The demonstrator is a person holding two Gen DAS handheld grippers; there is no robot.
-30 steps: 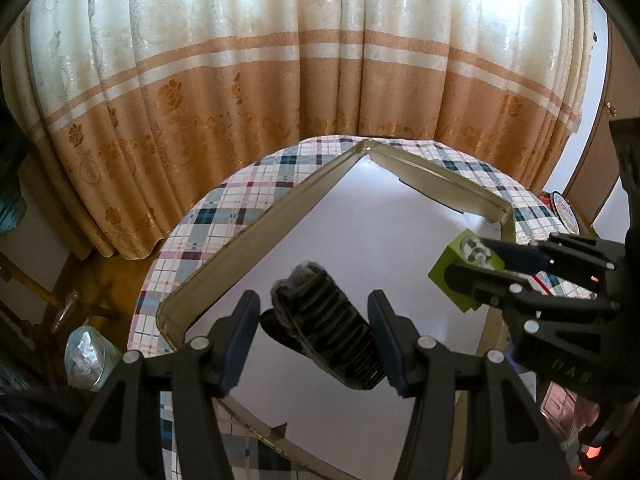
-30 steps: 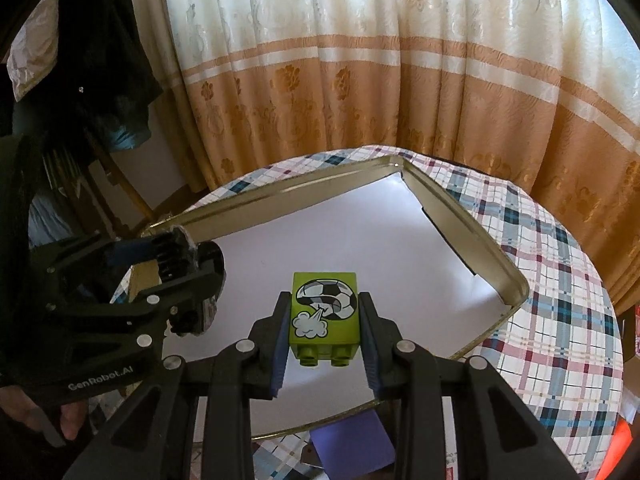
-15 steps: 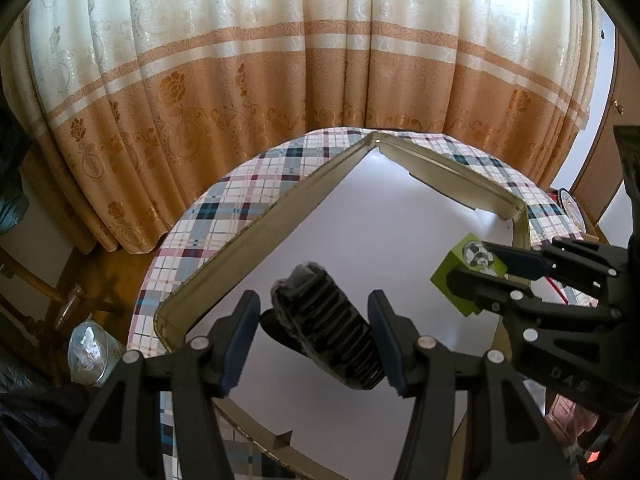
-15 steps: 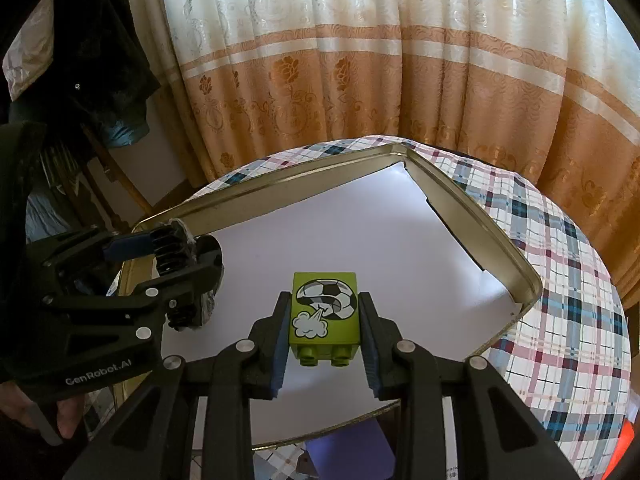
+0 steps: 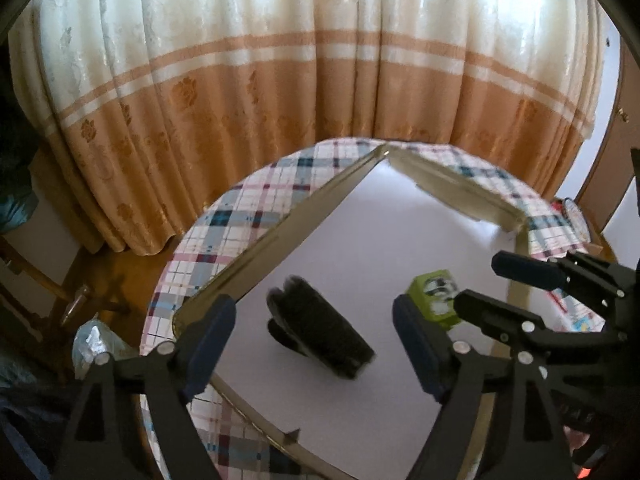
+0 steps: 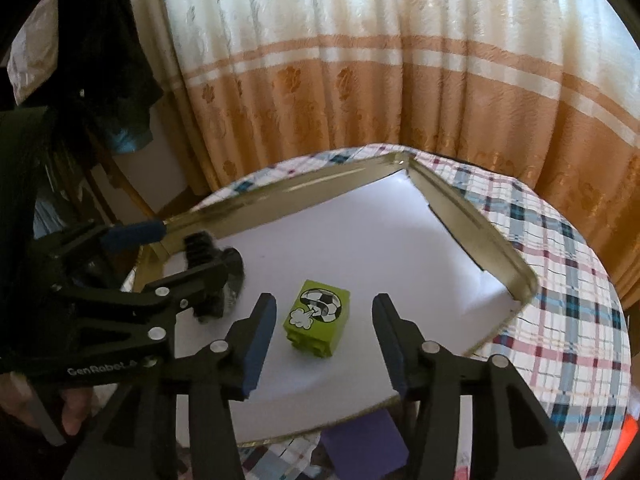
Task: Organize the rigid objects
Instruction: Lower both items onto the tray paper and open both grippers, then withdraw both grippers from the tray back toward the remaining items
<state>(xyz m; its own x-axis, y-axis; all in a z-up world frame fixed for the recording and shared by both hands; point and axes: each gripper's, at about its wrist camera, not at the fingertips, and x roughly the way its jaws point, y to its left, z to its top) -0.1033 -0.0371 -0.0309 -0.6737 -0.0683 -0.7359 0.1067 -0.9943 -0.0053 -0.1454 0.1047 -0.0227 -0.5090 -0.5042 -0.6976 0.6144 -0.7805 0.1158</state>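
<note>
A black ribbed cylinder [image 5: 320, 332] lies on the white floor of a gold-rimmed tray [image 5: 304, 216], between the spread fingers of my left gripper [image 5: 316, 336], which is open and not touching it. A green brick with a football picture [image 6: 318, 316] stands on the tray floor between the spread fingers of my right gripper [image 6: 324, 332], which is open. The brick also shows in the left wrist view [image 5: 434, 300], beside the right gripper [image 5: 488, 292]. The left gripper [image 6: 188, 256] and the cylinder [image 6: 216, 280] show at the left of the right wrist view.
The tray [image 6: 480, 236] lies on a round table with a plaid cloth [image 6: 568, 320]. An orange and cream curtain [image 5: 320, 100] hangs behind. A purple object [image 6: 360, 444] lies at the tray's near edge. A chair with dark clothes [image 6: 92, 80] stands at the left.
Both grippers have opened. The cylinder and the green brick, held before, now rest on the tray floor, and both grippers have drawn back a little.
</note>
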